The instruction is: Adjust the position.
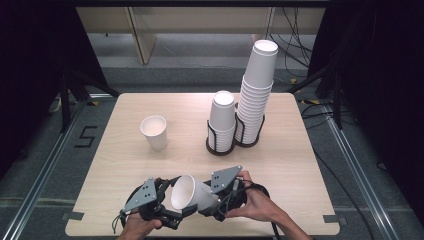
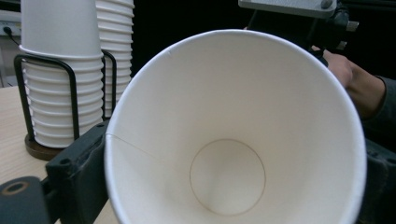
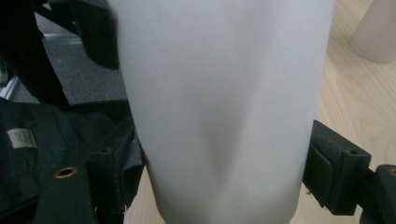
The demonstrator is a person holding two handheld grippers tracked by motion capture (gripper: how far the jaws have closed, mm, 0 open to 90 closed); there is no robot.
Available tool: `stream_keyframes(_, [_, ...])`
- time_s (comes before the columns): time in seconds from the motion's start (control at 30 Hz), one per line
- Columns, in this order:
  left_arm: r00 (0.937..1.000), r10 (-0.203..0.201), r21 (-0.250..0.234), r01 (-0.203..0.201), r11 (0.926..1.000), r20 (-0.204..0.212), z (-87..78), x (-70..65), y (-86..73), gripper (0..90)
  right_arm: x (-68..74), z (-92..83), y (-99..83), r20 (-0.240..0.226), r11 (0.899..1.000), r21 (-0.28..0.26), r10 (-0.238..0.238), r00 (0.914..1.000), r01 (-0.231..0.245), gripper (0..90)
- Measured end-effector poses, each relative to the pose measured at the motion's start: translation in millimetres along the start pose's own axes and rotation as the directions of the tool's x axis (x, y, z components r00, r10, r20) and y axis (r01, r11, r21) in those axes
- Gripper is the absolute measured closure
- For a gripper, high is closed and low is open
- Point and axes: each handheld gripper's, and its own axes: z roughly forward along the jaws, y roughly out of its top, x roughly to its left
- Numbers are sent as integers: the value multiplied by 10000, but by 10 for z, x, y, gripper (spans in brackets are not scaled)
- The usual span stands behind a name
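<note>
High view, held cup: a white paper cup [image 1: 192, 194] lies on its side above the near edge of the table [image 1: 125, 165], its mouth turned toward the person's left.
High view, right gripper [image 1: 216, 200]: it grips the cup's body near the base, with a hand wrapped around its handle.
High view, left gripper [image 1: 167, 202]: it sits at the cup's rim, with one jaw above the mouth and one below.
High view, elsewhere: a single cup [image 1: 154, 132] stands upright, well apart to the left of mid-table. Two stacks of inverted cups stand in wire holders farther back, the short stack [image 1: 222, 122] just beside the tall stack [image 1: 256, 95].
Left gripper view: I look straight into the cup's open mouth [image 2: 233, 140]. The jaws flank the rim on either side, close against it. Whether they press or merely bracket the rim, I cannot tell. The stacks stand behind at the left.
Right gripper view: the cup's wall [image 3: 224, 107] sits between the jaws, which are clamped on it from both sides; the wall shows a dent.
</note>
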Motion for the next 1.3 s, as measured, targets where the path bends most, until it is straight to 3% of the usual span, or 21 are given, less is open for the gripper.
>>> stream_keyframes(0.2, [9999,-82,-321,84,9994,65,-1,-27,14,74,-2,68,-33,-611,9954,-871,347,9975,-400,230])
stream_keyframes(0.37, [9999,-93,-259,95,9996,72,2,-21,18,105,-10,109,-64,-771,9928,-1034,533,9956,-612,224])
stream_keyframes(0.5, [9998,-130,-181,128,9998,-132,7,-13,14,129,-21,116,-71,-476,9925,-909,780,9958,-820,199])
stream_keyframes(0.63, [9996,-82,-41,80,10000,-274,8,-19,16,134,-2,117,-63,19,9962,-518,709,9975,-707,185])
stream_keyframes(0.83, [9991,-193,-171,187,9997,-386,9,-17,23,116,36,136,-55,203,9984,-269,493,9986,-487,244])
stream_keyframes(0.97, [9978,-415,-551,387,9977,-514,14,-24,33,72,26,148,-63,-56,9950,-714,701,9975,-703,253])
stream_keyframes(1.07, [9977,-287,-516,256,9983,-616,18,-46,41,41,-1,162,-97,-321,9896,-1141,839,9960,-870,255])
stream_keyframes(1.23, [9962,-330,-586,283,9979,-807,12,-34,39,44,-59,112,-131,-333,9771,-1667,1287,9911,-1325,254])
stream_keyframes(1.3, [9955,-359,-608,306,9977,-873,9,-30,36,51,-64,110,-142,-225,9789,-1608,1236,9921,-1257,253])
